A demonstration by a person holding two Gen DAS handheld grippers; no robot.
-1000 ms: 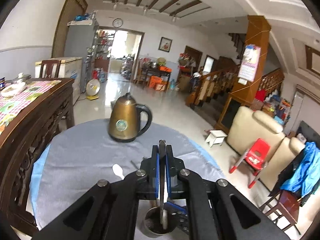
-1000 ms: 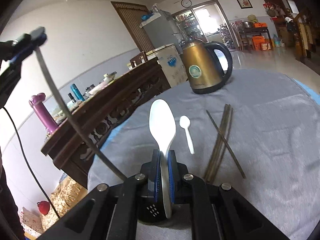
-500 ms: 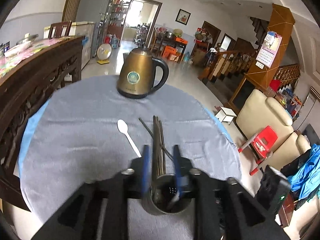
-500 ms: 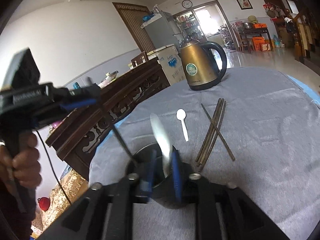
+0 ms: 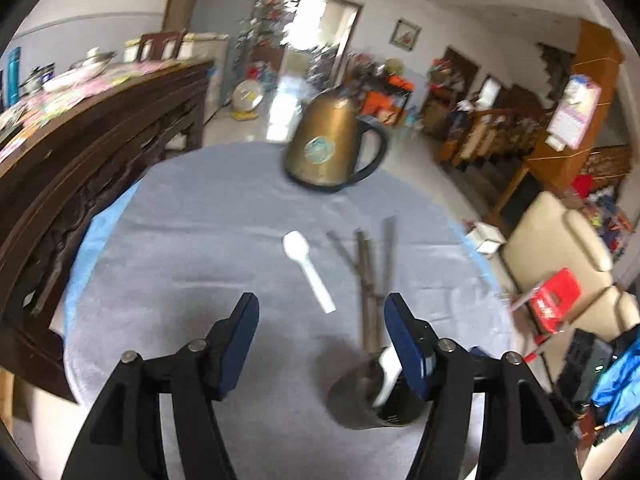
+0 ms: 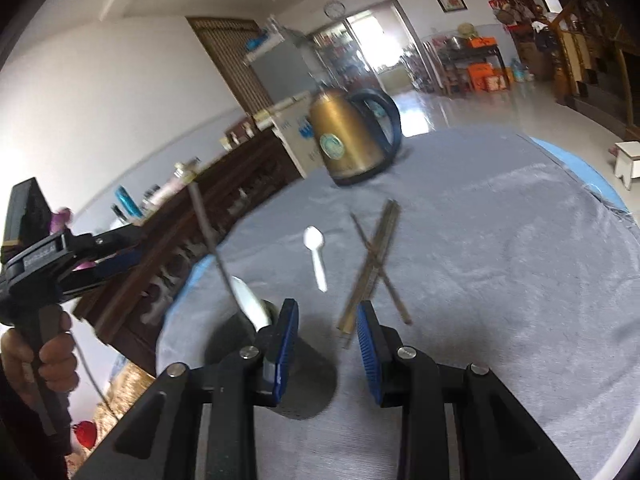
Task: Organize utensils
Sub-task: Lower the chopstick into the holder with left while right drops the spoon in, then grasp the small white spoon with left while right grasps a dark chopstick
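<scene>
Utensils lie partly sorted on a round table (image 5: 200, 240) under a grey cloth (image 6: 500, 260) with a blue layer showing at its edge. A small white spoon (image 5: 308, 268) lies at frame centre in the left wrist view, a loose bundle of dark chopsticks (image 5: 372, 280) just right of it, one stick crossed over the others. A brass-coloured kettle (image 5: 328, 152) with a black handle stands at the far side of the table. A dark metal holder (image 5: 360, 396) sits at lower centre-right and carries a large white spoon (image 6: 250, 302) and a thin metal utensil (image 6: 208, 236) leaning out of it. A dark carved sideboard (image 5: 80, 160) fills the left of the frame; a cream sofa (image 5: 560, 248) and red stool (image 5: 556, 300) lie at right. Left tongs (image 5: 320, 312) are opening, set wide, with nothing between the pads. Right tongs (image 6: 326, 320) are opening, narrowly parted and empty, the holder just left of them. A hand (image 6: 44, 360) grips the left tool at the lower left.
</scene>
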